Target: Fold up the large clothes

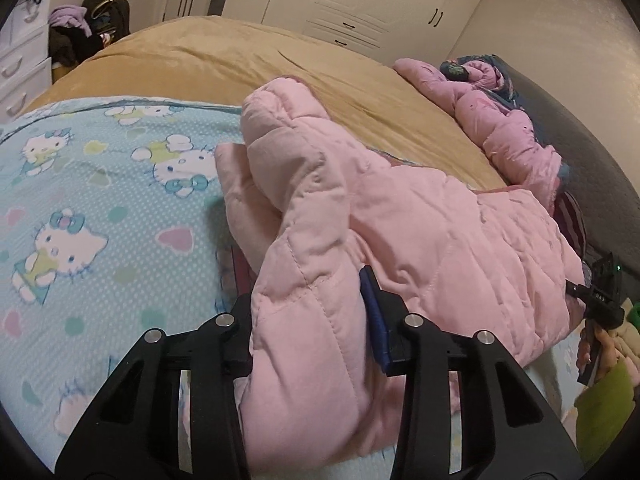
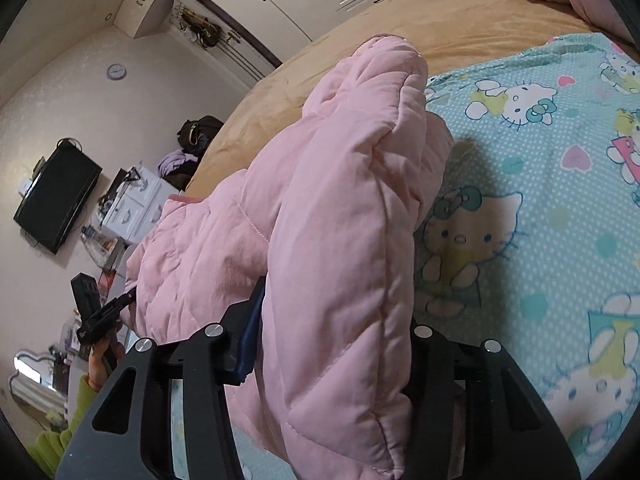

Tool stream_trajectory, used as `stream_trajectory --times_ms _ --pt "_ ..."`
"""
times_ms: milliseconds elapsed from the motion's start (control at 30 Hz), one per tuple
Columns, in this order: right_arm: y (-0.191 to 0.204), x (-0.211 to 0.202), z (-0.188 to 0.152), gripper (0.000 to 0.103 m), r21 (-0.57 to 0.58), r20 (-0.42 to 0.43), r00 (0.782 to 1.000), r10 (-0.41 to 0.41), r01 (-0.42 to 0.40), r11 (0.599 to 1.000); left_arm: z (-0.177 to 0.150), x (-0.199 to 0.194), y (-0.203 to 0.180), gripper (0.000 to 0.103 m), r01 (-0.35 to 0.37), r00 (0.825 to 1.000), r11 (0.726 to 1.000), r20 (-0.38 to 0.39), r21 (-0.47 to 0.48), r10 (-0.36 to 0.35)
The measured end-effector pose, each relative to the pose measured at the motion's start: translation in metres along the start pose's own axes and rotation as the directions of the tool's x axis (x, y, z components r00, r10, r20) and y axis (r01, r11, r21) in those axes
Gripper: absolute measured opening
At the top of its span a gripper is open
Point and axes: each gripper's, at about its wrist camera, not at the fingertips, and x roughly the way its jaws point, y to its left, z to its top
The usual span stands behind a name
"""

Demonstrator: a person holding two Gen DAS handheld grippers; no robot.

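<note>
Pink quilted jacket (image 1: pixel 360 216), padded and soft, lies on the blue cartoon-print sheet (image 1: pixel 80 208), which serves as the reference throughout; its far parts reach toward the tan blanket (image 1: pixel 224 56) beyond the sheet.

Left gripper (image 1: pixel 312 312): jaws partly closed, pressing on a thick fold of the jacket's near edge. Fabric bulges on both sides of the blue pad, so the hold is judged firm.

Right gripper (image 2: pixel 336 332): jaws partly closed on another bunched, padded section, which stands clear above the sheet. Firm hold likewise.

Handling assessment: the garment appears light but bulky. The filling compresses under the jaws and is likely to spring back, so folds may not stay flat without pressing. The shell looks smooth and could slip if only a thin layer is pinched. Best holds are judged to be stitched seams and hems, taken deep.

A second pink garment (image 1: pixel 508 120) lies well apart from the sheet, at the blanket's far side.
</note>
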Motion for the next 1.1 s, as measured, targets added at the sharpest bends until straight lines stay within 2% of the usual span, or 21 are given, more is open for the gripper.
stream_trajectory --times_ms 233,600,867,1033,1100 --pt "0.011 -0.013 -0.017 0.047 -0.007 -0.023 1.000 0.006 -0.006 1.000 -0.026 -0.024 -0.001 0.031 -0.002 1.000 1.000 -0.010 -0.012 0.002" --pt "0.003 -0.029 -0.038 0.047 -0.015 -0.061 0.998 0.016 -0.017 1.000 -0.065 -0.056 -0.004 0.031 0.001 1.000 0.999 -0.006 -0.034 -0.001" --pt "0.001 -0.014 -0.037 0.047 -0.020 -0.110 0.990 -0.085 0.083 0.996 -0.072 -0.054 0.000 0.031 -0.026 1.000 0.998 -0.014 -0.054 0.025" --pt "-0.001 -0.014 -0.047 0.048 -0.004 -0.091 0.990 -0.103 0.104 0.995 -0.070 -0.047 -0.002 0.031 -0.051 0.999 0.998 -0.021 -0.037 0.050" --pt "-0.007 -0.011 -0.051 0.051 0.008 -0.091 0.989 -0.116 0.117 0.993 -0.070 -0.043 0.001 0.031 -0.056 0.998 0.998 -0.030 -0.042 0.055"
